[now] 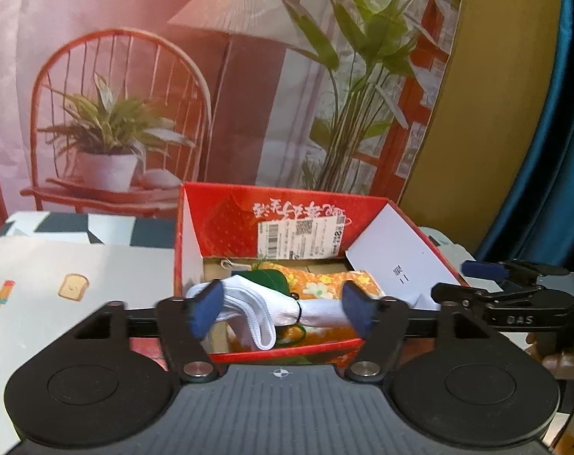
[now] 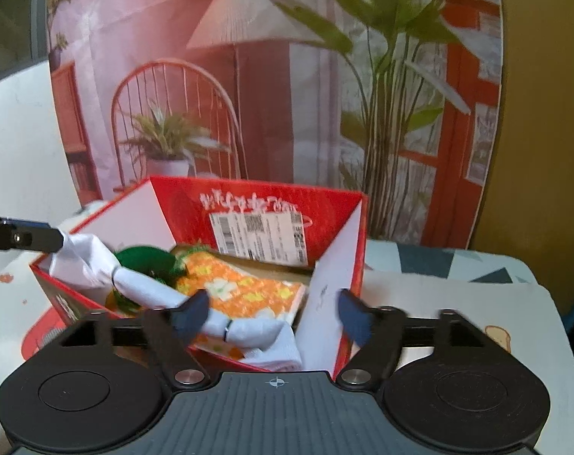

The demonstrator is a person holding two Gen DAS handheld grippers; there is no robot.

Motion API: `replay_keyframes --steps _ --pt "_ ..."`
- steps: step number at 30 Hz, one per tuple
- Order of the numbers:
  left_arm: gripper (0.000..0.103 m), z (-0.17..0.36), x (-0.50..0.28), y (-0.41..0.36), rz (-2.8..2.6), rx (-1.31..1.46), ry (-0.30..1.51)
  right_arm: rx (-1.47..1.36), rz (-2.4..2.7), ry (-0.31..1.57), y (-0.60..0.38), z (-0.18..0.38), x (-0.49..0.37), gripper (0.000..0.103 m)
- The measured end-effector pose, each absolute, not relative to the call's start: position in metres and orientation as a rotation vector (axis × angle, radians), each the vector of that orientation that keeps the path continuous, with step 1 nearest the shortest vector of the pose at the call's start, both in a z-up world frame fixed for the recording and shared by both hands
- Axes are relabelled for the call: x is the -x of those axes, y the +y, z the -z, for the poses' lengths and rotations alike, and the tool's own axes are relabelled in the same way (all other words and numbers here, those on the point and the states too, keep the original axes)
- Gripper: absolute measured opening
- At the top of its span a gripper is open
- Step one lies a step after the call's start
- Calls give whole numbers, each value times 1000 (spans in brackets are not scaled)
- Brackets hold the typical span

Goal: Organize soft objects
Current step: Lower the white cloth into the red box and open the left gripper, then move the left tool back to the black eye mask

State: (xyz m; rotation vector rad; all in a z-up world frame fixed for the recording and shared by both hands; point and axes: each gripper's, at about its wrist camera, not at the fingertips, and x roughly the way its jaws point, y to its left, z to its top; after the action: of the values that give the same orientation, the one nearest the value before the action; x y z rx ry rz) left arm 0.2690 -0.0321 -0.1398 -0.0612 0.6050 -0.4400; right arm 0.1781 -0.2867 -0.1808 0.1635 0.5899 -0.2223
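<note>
The red cardboard box (image 1: 275,356) stands open at the top, so a gripper could come in from above. Its upright back flap (image 1: 287,212) closes off the far side, and the white side flaps (image 2: 336,265) lean outward left and right, narrowing entry from the sides. Inside, the floor is mostly taken up by the white tied cloth (image 1: 287,313), a green soft piece (image 1: 271,278) and the orange flowered cloth (image 2: 245,288); little bare bottom shows. The left gripper (image 1: 281,313) straddles the white cloth with both pads apart from it. The right gripper (image 2: 271,313) has its right pad just beside the near white flap. The bench (image 1: 78,261) left of the box is free.
</note>
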Motion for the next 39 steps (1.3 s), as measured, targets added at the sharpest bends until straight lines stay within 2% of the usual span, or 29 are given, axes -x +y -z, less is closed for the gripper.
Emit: replay_keyframes --steps 1,3,5,7,16,25,39 --pt "84 139 -267 -32 436 59 596 -167 225 581 -286 181 -176 91" --pt "93 138 -260 -30 426 55 579 -174 235 565 -284 180 -173 101" --pt "100 138 -255 -29 414 50 570 -178 241 553 -281 180 -169 102" --pt "103 139 -252 -28 396 44 579 -181 250 553 -279 182 -167 103" --pt "103 154 -224 -18 388 44 604 -243 318 477 -265 187 -138 103" --pt "103 192 -200 -13 372 43 668 -228 359 431 -231 205 -103 103" --pt "103 247 -191 -21 337 -39 758 -209 345 673 -183 280 -100 103"
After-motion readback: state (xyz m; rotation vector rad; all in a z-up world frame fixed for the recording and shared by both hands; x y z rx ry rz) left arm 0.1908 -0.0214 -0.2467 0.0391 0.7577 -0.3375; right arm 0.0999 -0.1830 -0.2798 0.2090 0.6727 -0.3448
